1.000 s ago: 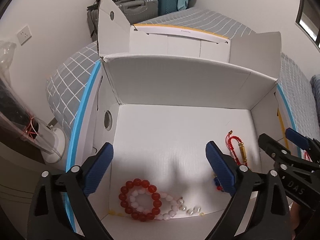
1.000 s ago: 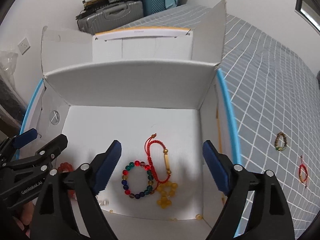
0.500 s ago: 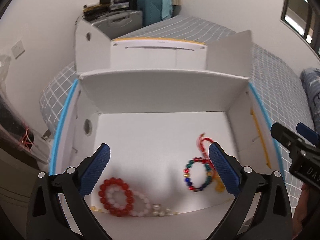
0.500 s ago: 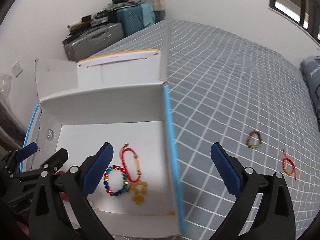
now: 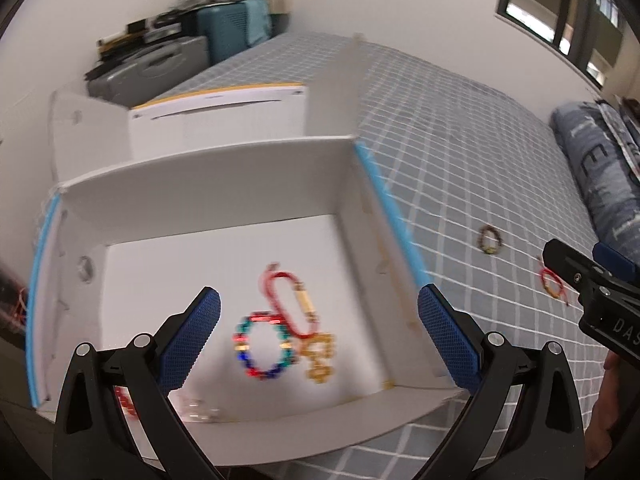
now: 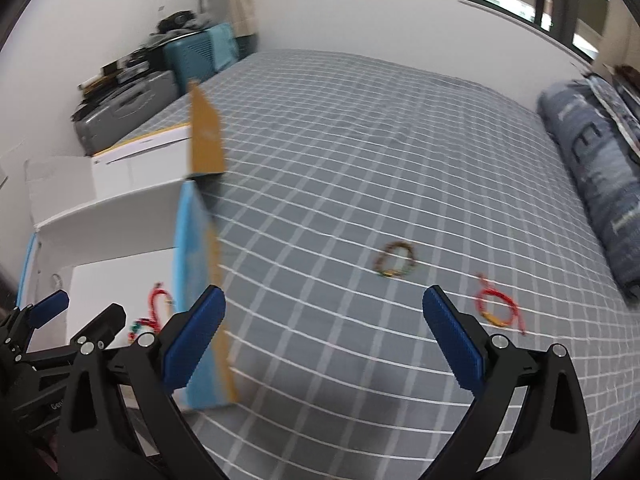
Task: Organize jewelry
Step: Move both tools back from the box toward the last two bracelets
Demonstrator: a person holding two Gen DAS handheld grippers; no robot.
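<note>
Bracelets: two on the bedspread [image 6: 320, 152], brown beaded bracelet [image 6: 396, 261] and red cord bracelet [image 6: 496, 309]

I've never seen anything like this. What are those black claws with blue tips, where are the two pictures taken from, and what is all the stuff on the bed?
There is no robot here. A person holds a hand-operated claw in each hand, and each claw carries a wide-angle camera looking forward along its two blue-padded fingers, so each picture looks out from one claw.

In its own view, the left gripper hangs over an open white cardboard box standing on a grey checked bed. In the box lie a multicoloured bead bracelet, a red cord bracelet and a yellow bead piece.

The right gripper hangs over the bed beside the box. Two pieces lie loose on the cover: a brown bead bracelet and a red string bracelet.

Both claws are open and hold nothing.
</note>
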